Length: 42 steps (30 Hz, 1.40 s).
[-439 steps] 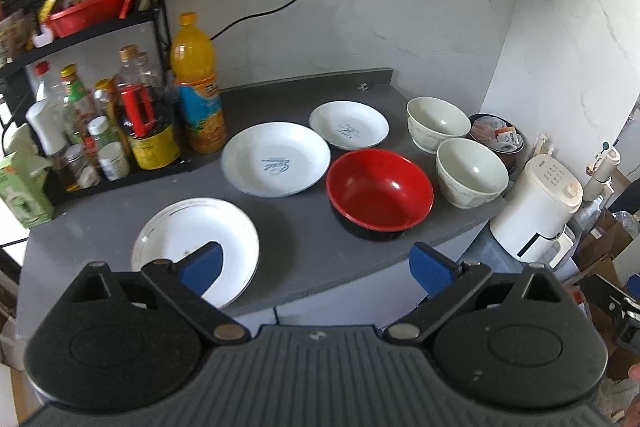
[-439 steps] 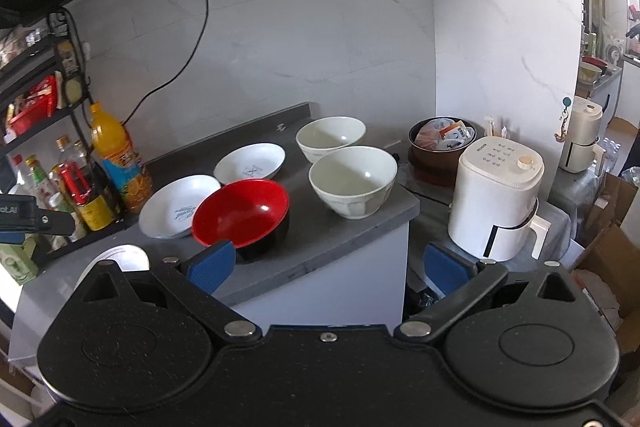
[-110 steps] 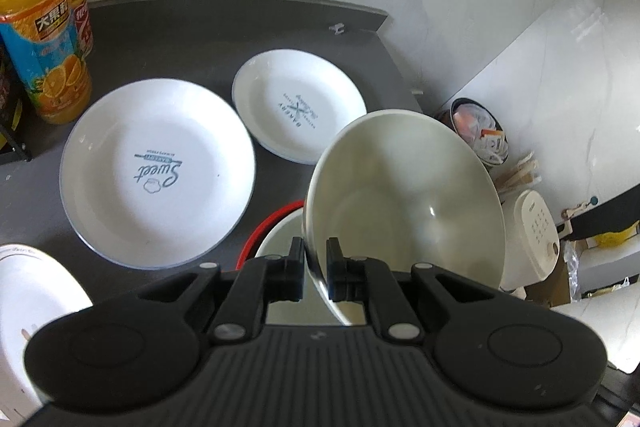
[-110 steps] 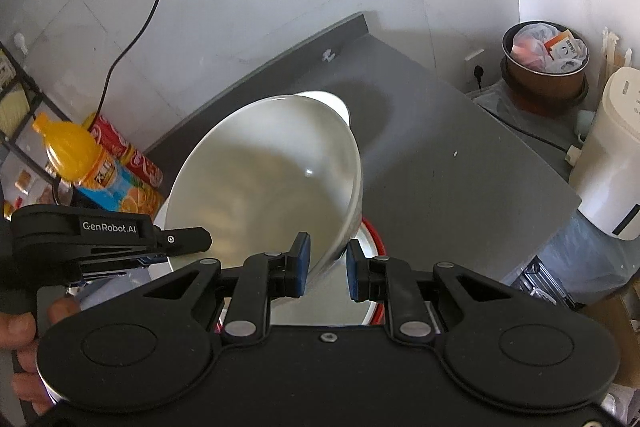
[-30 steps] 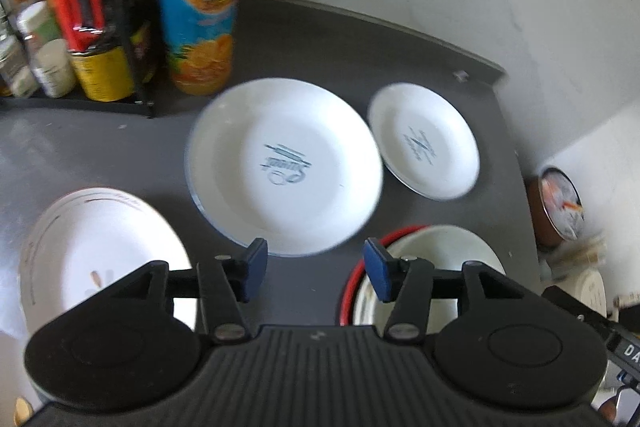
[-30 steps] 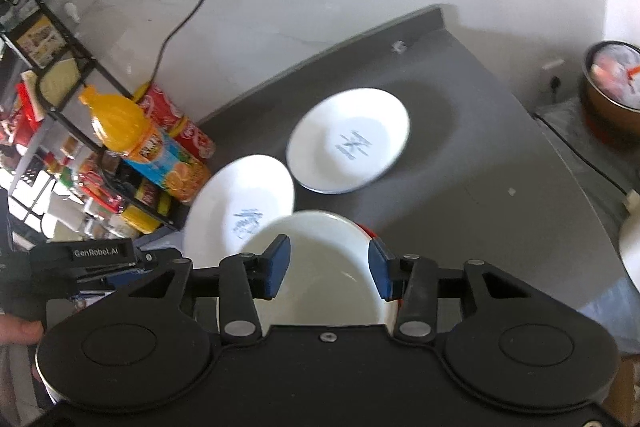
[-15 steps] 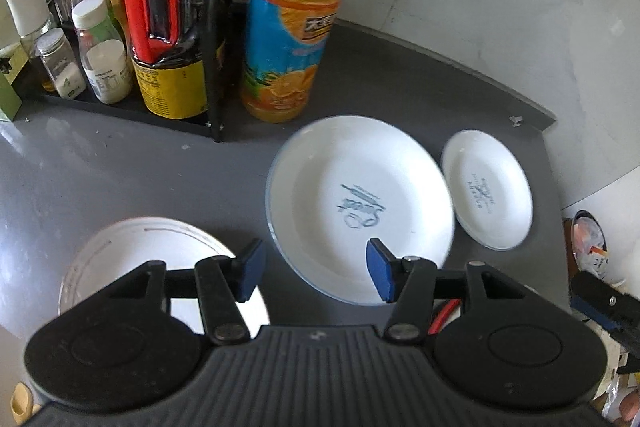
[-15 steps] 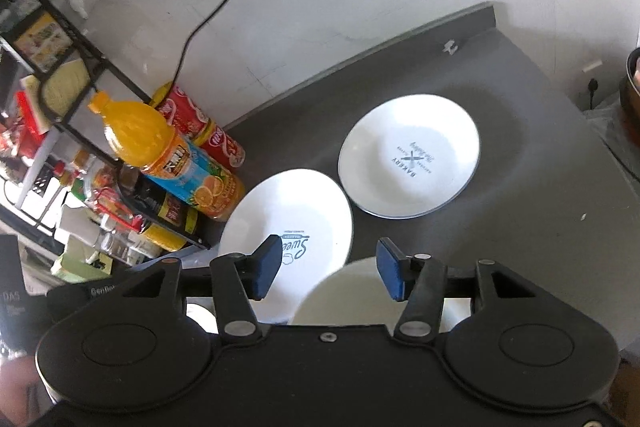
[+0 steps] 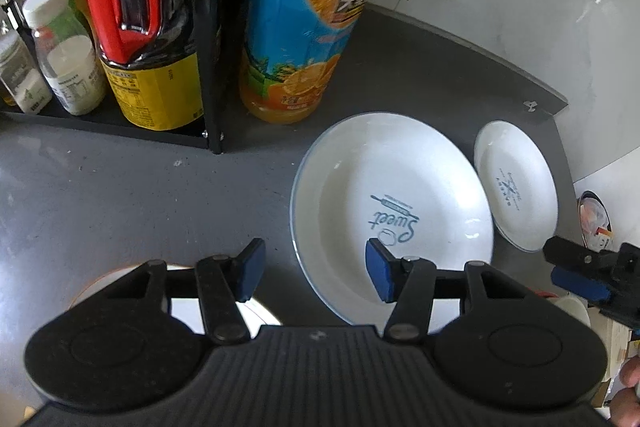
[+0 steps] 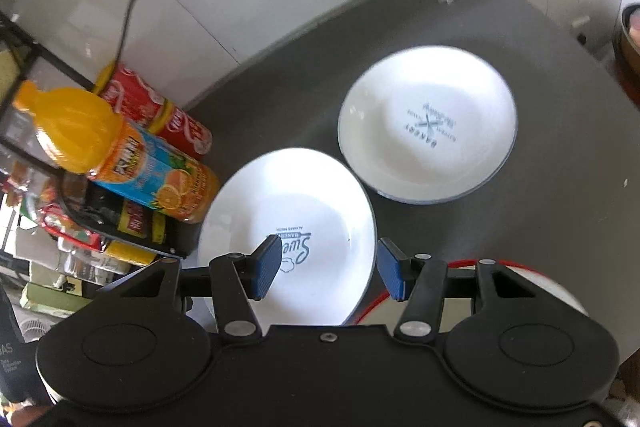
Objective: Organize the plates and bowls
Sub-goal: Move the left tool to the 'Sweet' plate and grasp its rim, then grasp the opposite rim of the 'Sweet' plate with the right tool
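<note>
The big white "Sweet" plate [image 9: 400,195] [image 10: 304,203] lies on the grey counter [image 9: 120,187]. Beside it to the right lies the smaller white "Bakery" plate [image 9: 516,183] [image 10: 428,123]. My left gripper [image 9: 314,271] hangs open over the big plate's left rim, holding nothing. A third white plate [image 9: 256,311] peeks out under its left finger. My right gripper [image 10: 328,273] is open and empty above the big plate's near edge. The red bowl's rim [image 10: 460,263] with a white bowl [image 10: 556,291] nested in it shows behind its right finger. The right gripper's fingers [image 9: 580,269] appear at the left wrist view's right edge.
An orange juice bottle [image 9: 304,19] [image 10: 120,151] stands just behind the big plate. A black rack [image 9: 212,39] with sauce bottles and jars fills the left. Red cans [image 10: 160,115] stand by the wall. The counter ends at the right, where a container [image 9: 596,215] sits lower.
Both grippers have moved closer to the plates and leftward since half a second ago. The big plate now sits right under both. The nested bowls slid to the frame edges.
</note>
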Tool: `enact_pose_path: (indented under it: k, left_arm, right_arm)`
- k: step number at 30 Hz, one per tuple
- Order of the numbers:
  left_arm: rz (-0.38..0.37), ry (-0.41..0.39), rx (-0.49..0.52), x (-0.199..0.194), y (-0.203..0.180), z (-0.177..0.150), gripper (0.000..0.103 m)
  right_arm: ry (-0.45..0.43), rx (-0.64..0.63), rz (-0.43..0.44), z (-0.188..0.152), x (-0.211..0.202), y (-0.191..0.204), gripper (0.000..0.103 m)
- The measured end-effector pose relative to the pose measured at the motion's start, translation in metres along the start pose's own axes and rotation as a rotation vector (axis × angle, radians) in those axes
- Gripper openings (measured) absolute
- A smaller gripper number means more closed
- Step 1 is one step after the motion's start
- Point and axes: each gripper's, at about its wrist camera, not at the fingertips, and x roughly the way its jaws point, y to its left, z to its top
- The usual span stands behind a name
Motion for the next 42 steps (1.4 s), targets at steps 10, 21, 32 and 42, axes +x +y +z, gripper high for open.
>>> enact_pose_path:
  k: [10, 21, 32, 42]
  left_arm:
    - [-0.013, 0.021, -0.032, 0.031, 0.019, 0.011, 0.041]
    - [-0.025, 0.053, -0.099, 0.058, 0.027, 0.017, 0.025]
    - [-0.064, 0.053, -0.181, 0.075, 0.03, 0.014, 0.014]
    - [-0.082, 0.034, -0.171, 0.071, 0.027, 0.013, 0.009]
  right_arm:
    - [0.082, 0.034, -0.09, 0.015, 0.047, -0.003, 0.049]
    - [0.184, 0.036, -0.144, 0.019, 0.089, -0.013, 0.032]
    - [0.216, -0.001, -0.194, 0.023, 0.104, -0.013, 0.025]
    - [0.197, -0.132, -0.177, 0.024, 0.107, 0.003, 0.016]
